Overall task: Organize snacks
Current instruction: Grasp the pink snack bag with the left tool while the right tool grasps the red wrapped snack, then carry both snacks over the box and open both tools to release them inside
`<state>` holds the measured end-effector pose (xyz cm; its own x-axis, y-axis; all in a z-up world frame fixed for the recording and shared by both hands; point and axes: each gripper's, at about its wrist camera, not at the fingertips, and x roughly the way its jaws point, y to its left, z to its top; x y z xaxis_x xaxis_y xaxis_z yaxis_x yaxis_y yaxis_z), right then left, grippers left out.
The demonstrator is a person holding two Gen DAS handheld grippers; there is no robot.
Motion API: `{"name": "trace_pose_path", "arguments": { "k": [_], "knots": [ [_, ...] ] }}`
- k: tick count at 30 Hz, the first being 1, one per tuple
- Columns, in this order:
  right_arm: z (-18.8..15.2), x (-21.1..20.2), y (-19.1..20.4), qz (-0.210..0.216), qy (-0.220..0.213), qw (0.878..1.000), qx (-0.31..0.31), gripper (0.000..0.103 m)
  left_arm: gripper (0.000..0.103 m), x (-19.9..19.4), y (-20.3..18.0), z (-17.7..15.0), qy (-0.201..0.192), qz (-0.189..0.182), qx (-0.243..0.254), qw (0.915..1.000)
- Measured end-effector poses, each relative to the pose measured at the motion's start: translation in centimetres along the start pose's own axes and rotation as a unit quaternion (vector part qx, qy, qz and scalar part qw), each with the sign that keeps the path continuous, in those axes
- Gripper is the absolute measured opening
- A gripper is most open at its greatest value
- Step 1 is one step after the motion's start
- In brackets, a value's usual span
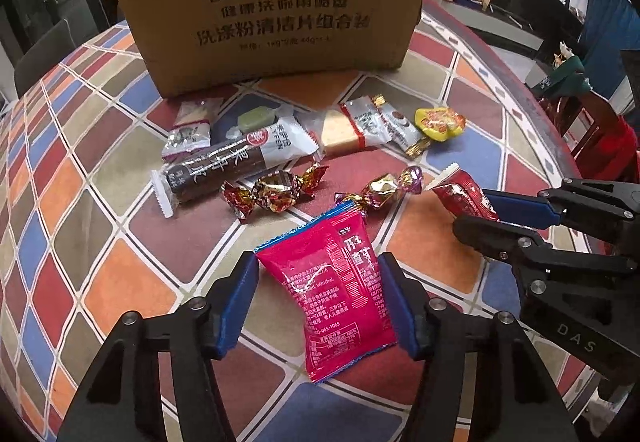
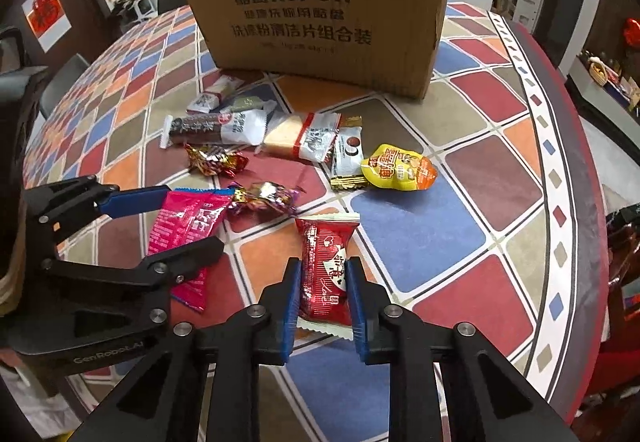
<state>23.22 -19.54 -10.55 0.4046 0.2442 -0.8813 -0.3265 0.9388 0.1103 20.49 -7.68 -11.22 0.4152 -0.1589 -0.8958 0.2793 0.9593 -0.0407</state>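
Observation:
My left gripper (image 1: 318, 274) is shut on a pink snack packet (image 1: 332, 282), its blue pads pressing both sides; the packet also shows in the right wrist view (image 2: 182, 230). My right gripper (image 2: 322, 274) is shut on a red snack packet (image 2: 326, 266), also seen in the left wrist view (image 1: 460, 194). Both packets are low over the table. A cardboard box (image 1: 276, 2) stands behind the snacks, its top open.
Loose snacks lie before the box: a dark long bar (image 1: 224, 166), two foil candies (image 1: 276, 190), a cracker pack (image 1: 348, 126), a yellow packet (image 1: 440, 122). The tiled round table (image 2: 440, 234) has its edge (image 2: 580, 162) at right. Chairs stand beyond it.

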Motion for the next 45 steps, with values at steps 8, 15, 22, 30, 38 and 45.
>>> {"name": "trace_pose_path", "arguments": {
  "k": [8, 15, 22, 30, 38, 45],
  "knots": [
    [0.0, -1.9, 0.6, 0.004, -0.022, 1.000, 0.007, 0.023, 0.059, -3.1, -0.1, 0.1, -0.047, 0.000, 0.011, 0.9988],
    [0.5, -4.0, 1.1, 0.011, -0.053, 0.998, 0.019, 0.023, 0.059, -6.0, 0.4, 0.7, -0.088, -0.004, 0.010, 0.9960],
    [2.1, -6.6, 1.8, 0.012, -0.098, 0.995, 0.023, 0.023, 0.058, -8.9, 1.0, 1.9, -0.126, -0.001, 0.014, 0.9920],
    [4.2, -9.5, 2.5, 0.012, -0.143, 0.990, 0.019, 0.023, 0.058, -12.6, 1.6, 3.9, -0.181, 0.003, 0.025, 0.9832],
    [6.5, -12.2, 2.8, 0.009, -0.182, 0.983, 0.017, 0.023, 0.058, -15.8, 1.9, 6.2, -0.235, 0.016, 0.041, 0.9710],
    [9.0, -14.2, 3.2, 0.005, -0.212, 0.977, 0.007, 0.023, 0.058, -17.6, 2.5, 8.6, -0.264, 0.028, 0.052, 0.9627]
  ]
}}
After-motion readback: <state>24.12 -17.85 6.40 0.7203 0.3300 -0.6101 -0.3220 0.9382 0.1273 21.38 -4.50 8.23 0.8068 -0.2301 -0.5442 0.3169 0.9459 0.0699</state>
